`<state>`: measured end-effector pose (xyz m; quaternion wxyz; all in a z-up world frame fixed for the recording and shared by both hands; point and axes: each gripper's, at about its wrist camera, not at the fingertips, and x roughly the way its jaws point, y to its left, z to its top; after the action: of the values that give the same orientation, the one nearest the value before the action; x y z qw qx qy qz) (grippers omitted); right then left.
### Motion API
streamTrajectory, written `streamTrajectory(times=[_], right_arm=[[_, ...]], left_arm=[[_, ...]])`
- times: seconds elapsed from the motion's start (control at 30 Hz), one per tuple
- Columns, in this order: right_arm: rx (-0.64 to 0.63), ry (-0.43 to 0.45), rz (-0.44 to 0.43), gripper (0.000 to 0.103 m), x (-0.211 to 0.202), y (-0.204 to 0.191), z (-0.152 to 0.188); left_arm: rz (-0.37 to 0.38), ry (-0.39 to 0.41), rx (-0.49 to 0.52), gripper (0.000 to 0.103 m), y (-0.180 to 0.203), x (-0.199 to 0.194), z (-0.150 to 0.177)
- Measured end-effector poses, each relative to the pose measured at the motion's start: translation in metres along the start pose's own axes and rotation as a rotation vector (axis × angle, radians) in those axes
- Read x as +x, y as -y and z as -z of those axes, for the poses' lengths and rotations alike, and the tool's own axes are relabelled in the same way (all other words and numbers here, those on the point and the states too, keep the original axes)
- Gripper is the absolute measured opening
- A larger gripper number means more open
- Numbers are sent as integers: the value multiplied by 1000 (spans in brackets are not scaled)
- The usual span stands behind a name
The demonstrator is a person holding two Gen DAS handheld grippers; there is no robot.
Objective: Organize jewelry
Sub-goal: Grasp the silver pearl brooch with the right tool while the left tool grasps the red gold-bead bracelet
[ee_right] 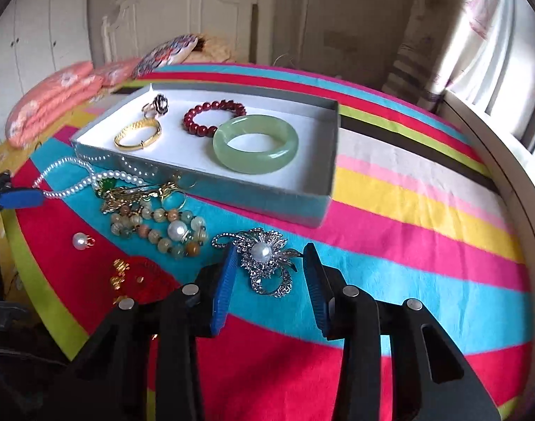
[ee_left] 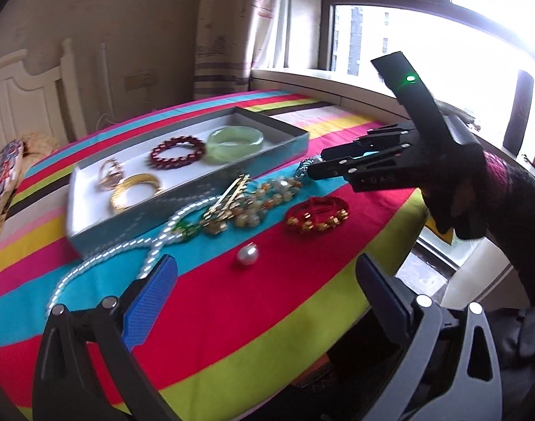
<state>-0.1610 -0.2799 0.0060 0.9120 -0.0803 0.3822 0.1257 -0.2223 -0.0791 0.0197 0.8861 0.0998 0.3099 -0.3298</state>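
A grey box [ee_right: 267, 193] with a white inside holds a jade bangle [ee_right: 255, 144], a dark red bead bracelet [ee_right: 213, 117], a gold bangle [ee_right: 138, 134] and a ring [ee_right: 157, 105]. My right gripper [ee_right: 271, 263] is open, its blue pads either side of a silver pearl brooch [ee_right: 264, 259] on the striped cloth. In the left wrist view the right gripper [ee_left: 313, 170] reaches over the brooch. My left gripper [ee_left: 267, 273] is open and empty above the cloth, near a loose pearl [ee_left: 247, 253].
Loose on the cloth in front of the box [ee_left: 183, 189] lie a pearl necklace [ee_left: 102, 263], gold hair clips [ee_left: 229, 196], a stone bead bracelet [ee_right: 162, 228] and a red and gold bracelet [ee_left: 316, 215]. Pillows [ee_right: 57, 101] and a headboard [ee_right: 183, 17] stand behind. A window sill [ee_left: 337, 87] runs alongside.
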Motion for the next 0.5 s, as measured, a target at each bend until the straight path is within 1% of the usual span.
streamTrajectory(times=[0.13,0.2,0.23,0.3,0.33,0.4,0.43,0.47,0.5], right_arm=[[68,38,15,39,-18,13,17],[97,54,25,39,-26,21,23],[114,64,23,39,-30,26,25],[147,91,7,39,-38,35,27],[156,101,5,39,-41,37,28],[159,114,15,39,-44,39,29],[165,116,13,39,-44,40,29],[175,115,1,39,-43,42,30],[187,119,-6,39,-42,43,31]], left_arm=[[80,-42,-4,101,12,29,-17],[98,-56,0,100,19,42,-22],[95,-62,5,100,23,48,-25],[80,-95,18,90,30,64,-29],[70,-111,25,89,33,71,-30],[19,-115,53,87,40,78,-33],[8,-119,62,86,42,79,-34],[8,-118,65,82,44,80,-34],[8,-118,63,69,44,80,-35]])
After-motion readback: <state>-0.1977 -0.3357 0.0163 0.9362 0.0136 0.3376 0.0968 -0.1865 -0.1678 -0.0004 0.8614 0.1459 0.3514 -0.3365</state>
